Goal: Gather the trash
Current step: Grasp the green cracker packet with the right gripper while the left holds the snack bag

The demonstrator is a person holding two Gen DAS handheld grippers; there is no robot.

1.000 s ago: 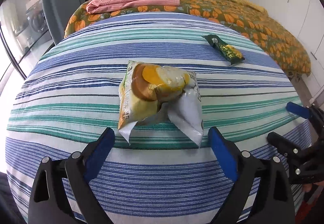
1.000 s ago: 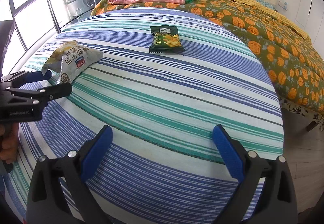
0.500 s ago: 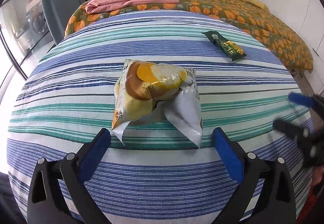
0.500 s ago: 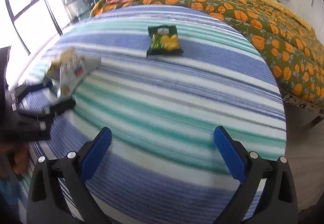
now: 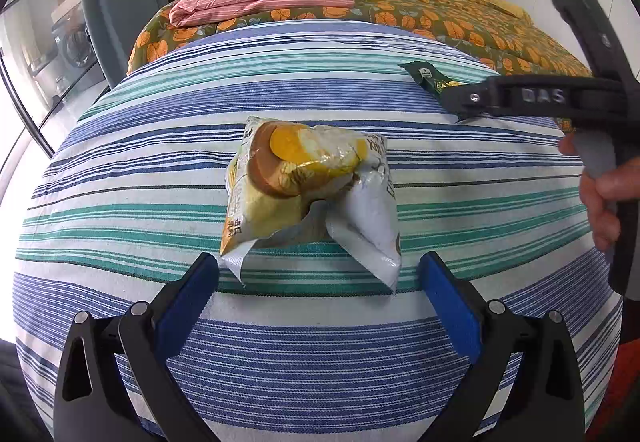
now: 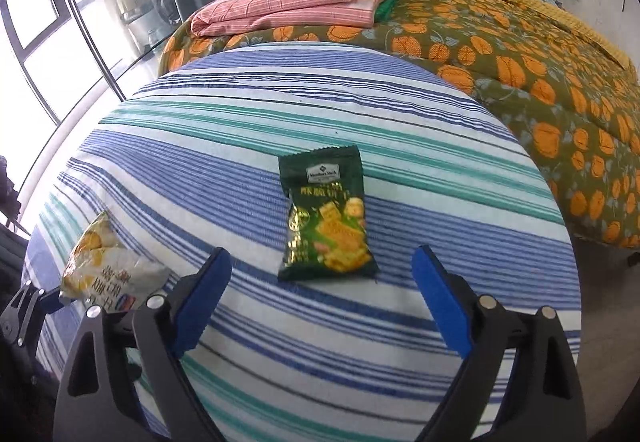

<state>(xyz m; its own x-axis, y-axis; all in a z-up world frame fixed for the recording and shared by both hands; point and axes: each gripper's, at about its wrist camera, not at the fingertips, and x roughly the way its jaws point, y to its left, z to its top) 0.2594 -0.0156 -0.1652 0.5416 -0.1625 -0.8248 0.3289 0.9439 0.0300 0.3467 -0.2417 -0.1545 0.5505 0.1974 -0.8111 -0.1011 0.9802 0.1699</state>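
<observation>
Left gripper [image 5: 318,294] spread wide — yellow snack bag [image 5: 308,198] lies crumpled just past its fingertips, near the striped table's [image 5: 120,170] front edge. Right gripper [image 6: 320,282] also apart (nothing held), green snack packet [image 6: 326,222] flat mid-table between its fingers. Beyond the far edge — bed [image 6: 520,54], folded pink cloth [image 6: 292,6].
</observation>
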